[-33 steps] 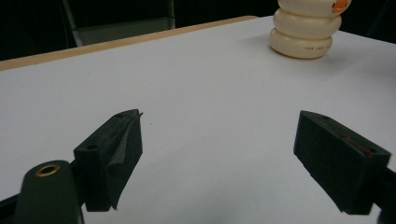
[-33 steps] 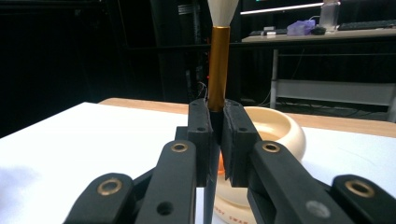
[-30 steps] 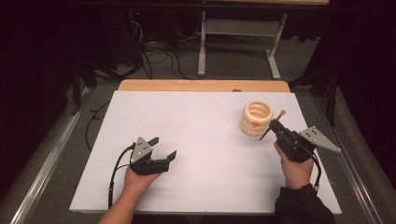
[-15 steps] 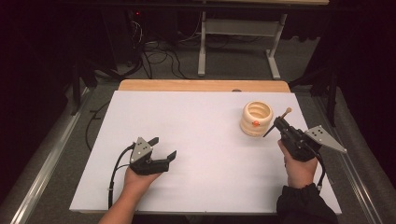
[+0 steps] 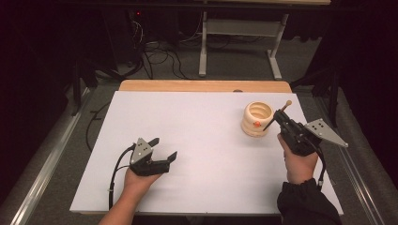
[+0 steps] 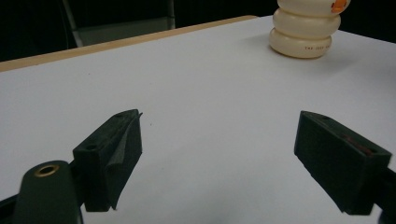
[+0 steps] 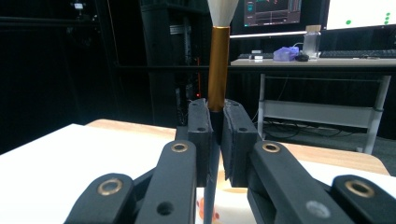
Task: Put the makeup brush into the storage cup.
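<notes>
Your left hand-held gripper (image 5: 162,149) sits low over the near left of the white table (image 5: 197,126), jaws spread wide with bare table between them. Over on the right, your right hand-held gripper (image 5: 280,115) is clamped tight on a brush (image 5: 282,111), pinching its dark shaft just below the gold ferrule (image 7: 218,65), the pale bristles (image 7: 223,11) standing up above the jaws. Just beyond and left of it stands the cream ribbed pot (image 5: 256,118) with an orange mark, toward the far right of the table.
</notes>
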